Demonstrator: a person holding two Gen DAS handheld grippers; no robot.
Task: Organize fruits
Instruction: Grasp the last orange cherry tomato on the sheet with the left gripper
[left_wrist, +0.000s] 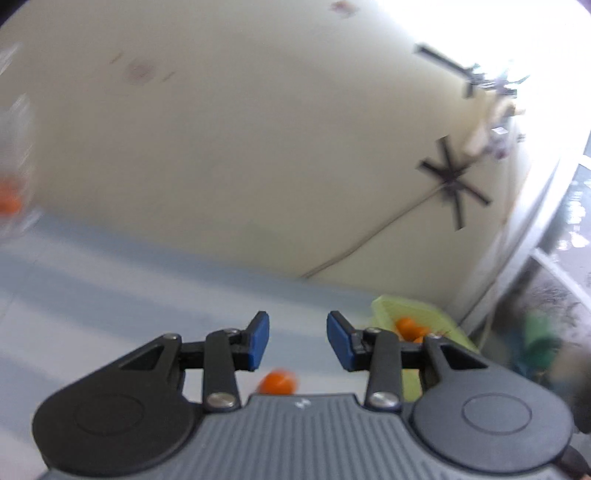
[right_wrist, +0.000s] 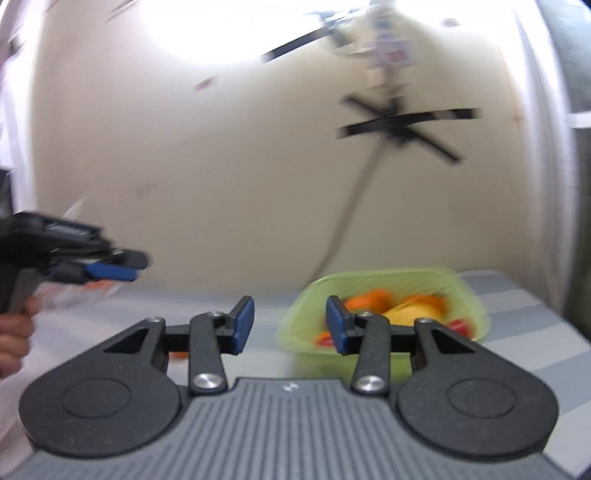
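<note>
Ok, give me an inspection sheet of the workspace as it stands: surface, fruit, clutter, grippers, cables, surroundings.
Surface: table with pale grey-and-white stripes.
Job's things: green bowl holding orange, yellow and red fruit; one orange fruit loose on the table, below the left gripper.
Clutter: blurred clear container with something orange inside, at the far left.
Grippers: left gripper open, empty; right gripper open, empty, in front of the bowl.
Cables: one cord hanging down the wall.
Surroundings: cream wall with black tape crosses.
</note>
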